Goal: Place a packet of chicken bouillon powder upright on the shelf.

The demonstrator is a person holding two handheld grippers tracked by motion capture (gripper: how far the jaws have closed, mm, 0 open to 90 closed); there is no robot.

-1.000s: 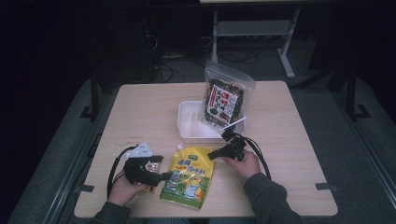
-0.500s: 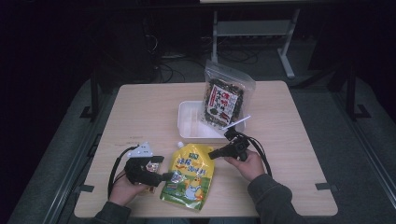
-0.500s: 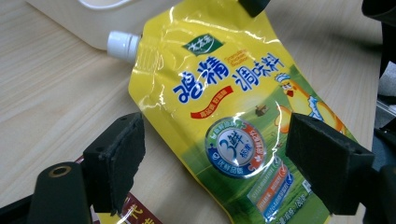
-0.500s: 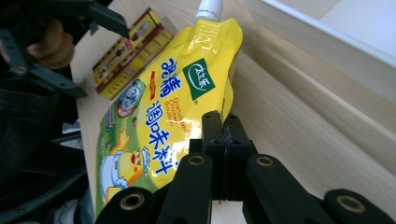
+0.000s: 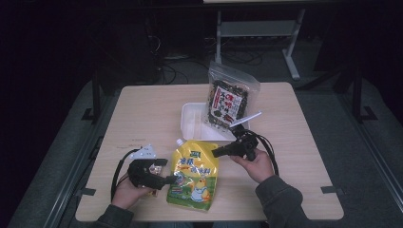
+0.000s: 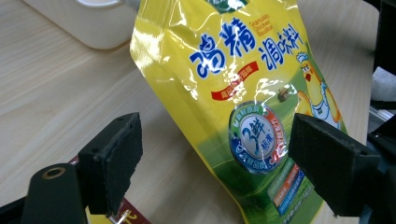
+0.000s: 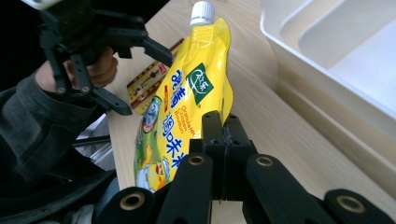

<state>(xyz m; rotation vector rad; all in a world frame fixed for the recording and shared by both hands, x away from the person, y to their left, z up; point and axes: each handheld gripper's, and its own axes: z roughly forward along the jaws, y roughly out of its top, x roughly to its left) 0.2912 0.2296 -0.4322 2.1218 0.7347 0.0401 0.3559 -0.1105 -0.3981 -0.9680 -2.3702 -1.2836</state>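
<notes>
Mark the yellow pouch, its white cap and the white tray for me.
yellow pouch (image 5: pixel 194 176), high view, middle of its printed front.
white cap (image 7: pixel 202 12), right gripper view, its ribbed side.
white tray (image 5: pixel 191 124), high view, bare floor.

Yellow-green pouch (image 5: pixel 193 177), white cap (image 7: pixel 202 11); white tray (image 5: pixel 192 124); seemingly dark-speckled bag (image 5: pixel 229 99).

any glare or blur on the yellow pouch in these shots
Left gripper view: white glare streaks across the yellow pouch, print still readable, near tongs soft. Right gripper view: pouch sharp, closed right tongs slightly blurred up close. High view: table evenly lit, surroundings dark.
</notes>
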